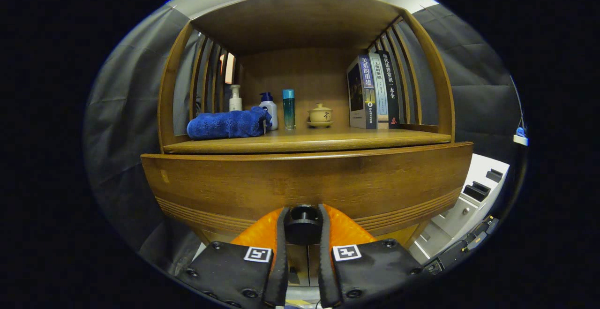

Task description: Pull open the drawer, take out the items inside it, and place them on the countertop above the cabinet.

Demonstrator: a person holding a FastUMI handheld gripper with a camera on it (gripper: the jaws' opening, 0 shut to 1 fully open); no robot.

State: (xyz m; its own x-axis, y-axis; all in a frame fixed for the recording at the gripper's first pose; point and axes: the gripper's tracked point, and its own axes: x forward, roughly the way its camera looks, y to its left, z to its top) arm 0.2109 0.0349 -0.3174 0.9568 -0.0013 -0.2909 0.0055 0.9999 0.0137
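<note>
At the drawer front, just under the tabletop, my claw is closed on the round black knob, a finger pressing each side, so I judge a straight pull can slide the drawer out. It looks shut, its contents hidden. A blue towel, bottles and books already stand above.

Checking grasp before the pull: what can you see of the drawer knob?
The round black drawer knob is a dark, matte disc with a short stem at its centre, facing the camera. It sits low on the brown wooden drawer front, which looks closed, below the countertop. The gripper has one finger on each side of it, both pressing its rim, so the grasp looks closed on the knob. Nothing else touches it.
</note>
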